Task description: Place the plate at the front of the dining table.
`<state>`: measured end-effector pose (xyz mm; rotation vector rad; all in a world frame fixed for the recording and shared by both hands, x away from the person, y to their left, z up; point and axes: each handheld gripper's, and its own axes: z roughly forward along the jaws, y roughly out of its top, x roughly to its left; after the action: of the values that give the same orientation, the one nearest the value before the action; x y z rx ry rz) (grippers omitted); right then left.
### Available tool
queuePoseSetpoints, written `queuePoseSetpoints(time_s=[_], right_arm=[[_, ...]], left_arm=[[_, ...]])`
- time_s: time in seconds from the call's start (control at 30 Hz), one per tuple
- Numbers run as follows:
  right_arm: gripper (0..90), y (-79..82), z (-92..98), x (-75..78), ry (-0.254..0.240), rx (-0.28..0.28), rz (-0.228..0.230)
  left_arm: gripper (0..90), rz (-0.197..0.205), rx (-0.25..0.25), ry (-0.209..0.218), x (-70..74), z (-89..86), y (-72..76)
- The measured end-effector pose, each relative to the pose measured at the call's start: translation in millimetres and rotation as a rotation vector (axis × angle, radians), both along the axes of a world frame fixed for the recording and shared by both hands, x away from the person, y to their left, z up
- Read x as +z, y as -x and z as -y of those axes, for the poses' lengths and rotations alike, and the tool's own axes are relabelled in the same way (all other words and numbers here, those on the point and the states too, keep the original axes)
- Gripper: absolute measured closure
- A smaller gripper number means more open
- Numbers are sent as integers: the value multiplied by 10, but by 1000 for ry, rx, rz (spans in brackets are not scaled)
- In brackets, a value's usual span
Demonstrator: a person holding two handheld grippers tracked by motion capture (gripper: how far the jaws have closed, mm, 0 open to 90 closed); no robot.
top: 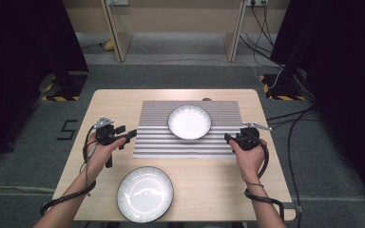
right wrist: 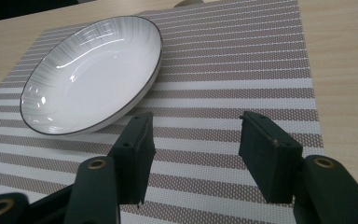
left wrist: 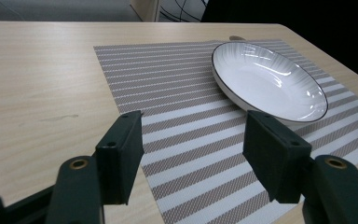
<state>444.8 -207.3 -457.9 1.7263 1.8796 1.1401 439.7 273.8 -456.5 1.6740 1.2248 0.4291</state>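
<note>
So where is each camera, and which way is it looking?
High view: sits above the near table edge, looks forward and down at the table; both forearms, left gripper and right gripper show.
Left gripper view: rides the left gripper, looks across the mat at the plate; its two open jaws show.
Right gripper view: rides the right gripper, faces the same plate; open jaws show.
Shared: all three see that plate and mat.

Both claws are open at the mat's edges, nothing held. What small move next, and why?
Probably ease the right claw forward toward the near rim of the plate on the striped mat: its jaws stand open, empty and just short of that rim.
</note>
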Motion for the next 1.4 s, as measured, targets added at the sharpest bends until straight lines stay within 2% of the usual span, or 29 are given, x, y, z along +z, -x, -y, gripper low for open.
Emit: queuePoseSetpoints(time_s=[0.27,0.6,1.03,1.4], right_arm=[[450,148,65,-19,-2,-8,5],[450,249,126,-37,2,-14,5],[449,374,235,-55,8,-26,7],[448,470,324,-69,10,-38,9]], left_arm=[[368,-10,34,22,-91,-158,145],[368,-9,49,0,-166,-282,276],[368,-10,64,7,-191,-406,408],[367,-11,73,-5,-223,-492,506]])
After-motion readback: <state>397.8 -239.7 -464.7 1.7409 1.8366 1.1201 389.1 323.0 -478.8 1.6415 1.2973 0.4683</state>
